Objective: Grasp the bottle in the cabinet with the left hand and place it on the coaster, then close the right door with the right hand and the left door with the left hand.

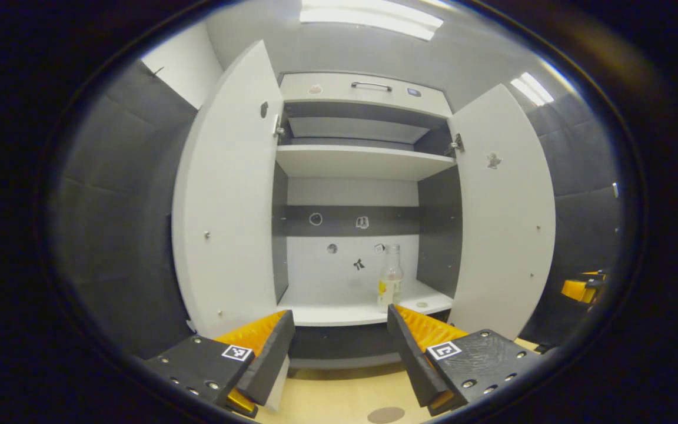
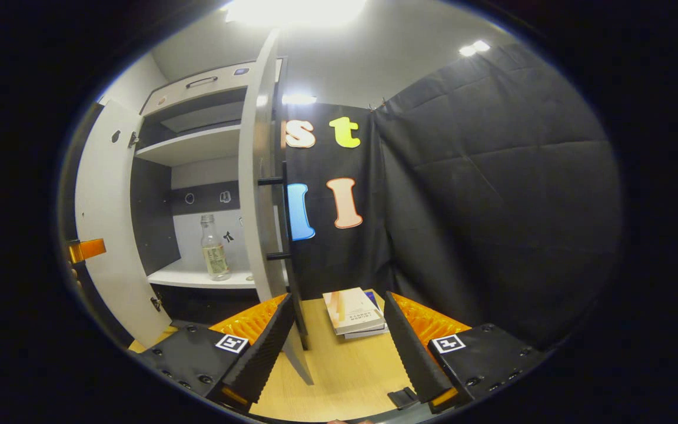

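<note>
Item: clear glass bottle w/ pale label, upright on lower shelf of white cabinet w/ dark grey interior, toward the shelf's right side, near the front edge; untouched. Both doors wide open: white left door, white right door. Left gripper: fingers spread apart, empty, facing the cabinet from short of the shelf, bottle just above its right finger in the left gripper view. Right gripper: fingers apart, empty, hanging over the light wood bench beside the right door's edge, stack of books ahead. Round grey-brown coaster on the bench, below the left gripper. Step in hand, by judgement: approach to bottle, step 1; nothing placed, no door closed. Next move calls for: left gripper fwd and slightly right, bottle centred between fingers, close on body w/o tipping it.
</note>
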### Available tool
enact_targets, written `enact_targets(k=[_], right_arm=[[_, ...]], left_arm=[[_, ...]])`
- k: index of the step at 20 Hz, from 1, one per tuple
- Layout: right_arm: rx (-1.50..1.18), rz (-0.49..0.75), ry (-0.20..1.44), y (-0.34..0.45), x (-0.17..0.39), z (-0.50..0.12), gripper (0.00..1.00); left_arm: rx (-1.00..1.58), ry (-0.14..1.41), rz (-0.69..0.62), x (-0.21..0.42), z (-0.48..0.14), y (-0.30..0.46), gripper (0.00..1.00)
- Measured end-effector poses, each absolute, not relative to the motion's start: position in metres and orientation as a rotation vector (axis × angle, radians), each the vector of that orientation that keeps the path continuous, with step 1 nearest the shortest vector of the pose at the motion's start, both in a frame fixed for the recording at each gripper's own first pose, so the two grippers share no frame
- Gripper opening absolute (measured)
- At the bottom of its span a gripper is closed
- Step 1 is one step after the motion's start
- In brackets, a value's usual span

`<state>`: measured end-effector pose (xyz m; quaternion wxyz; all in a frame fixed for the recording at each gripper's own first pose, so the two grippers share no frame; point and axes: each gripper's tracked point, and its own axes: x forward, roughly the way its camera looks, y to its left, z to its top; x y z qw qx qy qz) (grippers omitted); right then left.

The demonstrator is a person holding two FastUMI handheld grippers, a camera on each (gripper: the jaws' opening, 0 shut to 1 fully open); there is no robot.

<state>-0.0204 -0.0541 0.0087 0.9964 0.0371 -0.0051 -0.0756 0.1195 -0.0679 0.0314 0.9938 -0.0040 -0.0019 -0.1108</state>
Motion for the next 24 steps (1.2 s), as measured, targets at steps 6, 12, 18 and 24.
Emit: enact_targets(k=[6, 12, 18, 24], right_arm=[[0.075, -0.232, -0.031, -0.098, -0.001, 0.02, 0.97], [0.116, -0.303, -0.042, -0.138, 0.03, 0.019, 0.97], [0.111, -0.373, -0.056, -0.164, 0.048, 0.018, 0.97], [0.12, -0.426, -0.052, -0.185, 0.06, 0.016, 0.97]], left_arm=[[-0.03, -0.024, -0.286, 0.204, 0.064, -0.11, 0.91], [-0.038, -0.002, -0.349, 0.277, 0.062, -0.155, 0.91], [0.002, 0.036, -0.398, 0.336, 0.04, -0.205, 0.91], [0.006, 0.061, -0.432, 0.38, 0.021, -0.233, 0.91]])
